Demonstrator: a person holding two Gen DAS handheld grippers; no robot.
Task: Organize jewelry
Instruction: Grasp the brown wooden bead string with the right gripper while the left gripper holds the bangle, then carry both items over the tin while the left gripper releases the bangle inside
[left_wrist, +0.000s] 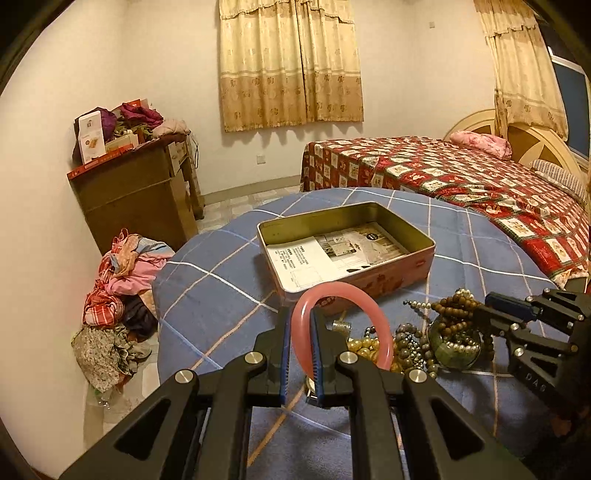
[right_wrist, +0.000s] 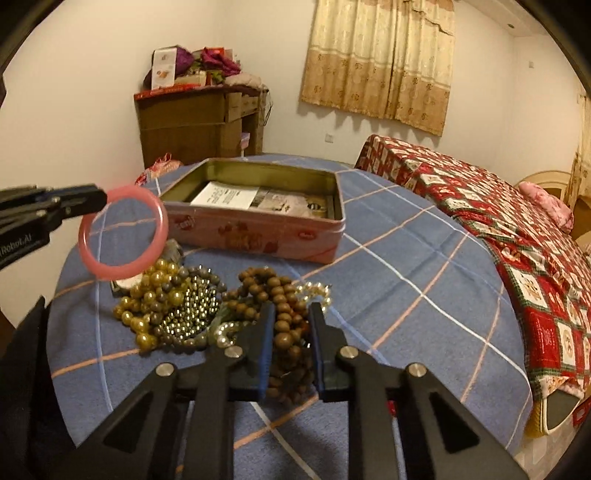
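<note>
My left gripper (left_wrist: 300, 317) is shut on a pink bangle (left_wrist: 380, 317) and holds it above the table, in front of the open tin box (left_wrist: 402, 275). In the right wrist view the bangle (right_wrist: 88, 254) hangs from the left gripper (right_wrist: 101, 199) at the left. My right gripper (right_wrist: 291, 314) is closed around a strand of brown wooden beads (right_wrist: 284, 328) at the pile of jewelry (right_wrist: 177, 310). The tin (right_wrist: 258, 232) holds printed paper. The pile also shows in the left wrist view (left_wrist: 424, 339), with the right gripper (left_wrist: 484, 314) on it.
The round table has a blue checked cloth (left_wrist: 221, 280). A bed with a red patterned cover (left_wrist: 461, 181) stands to the right. A brown cabinet (left_wrist: 136, 192) and a heap of clothes (left_wrist: 118, 295) are on the floor at the left.
</note>
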